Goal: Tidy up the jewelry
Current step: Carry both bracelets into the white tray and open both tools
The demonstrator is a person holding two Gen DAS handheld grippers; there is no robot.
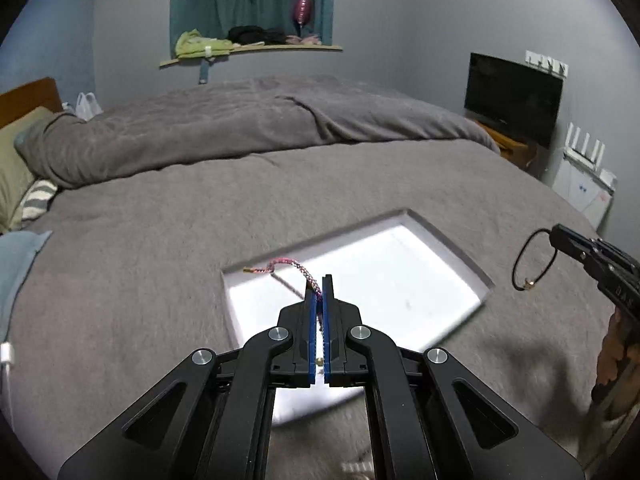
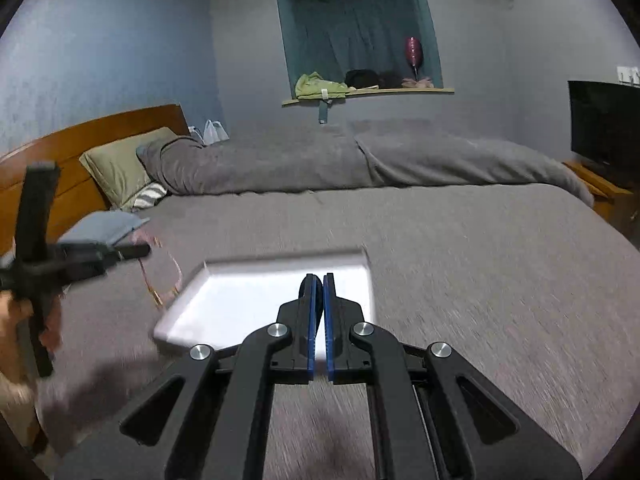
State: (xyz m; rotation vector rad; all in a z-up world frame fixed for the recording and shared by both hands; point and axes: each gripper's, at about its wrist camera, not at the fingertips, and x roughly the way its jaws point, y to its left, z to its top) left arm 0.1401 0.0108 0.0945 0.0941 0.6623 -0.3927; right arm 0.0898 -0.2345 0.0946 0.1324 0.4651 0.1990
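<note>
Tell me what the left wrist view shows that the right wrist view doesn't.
Left wrist only: the black cord bracelet with a gold clasp hanging clear from the right tongs. Right wrist only: the wooden headboard's full curve; the bracelet there is only a dark sliver between the pads. Both: the shallow white tray on the grey blanket, and the pink braided bracelet pinched in the left tongs.

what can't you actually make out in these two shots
- Left wrist view: the braided bracelet's near end, hidden between the left gripper's jaws.
- Right wrist view: the black bracelet, mostly hidden by the right gripper.
- Right wrist view: the white tray's near edge, motion-blurred.
</note>
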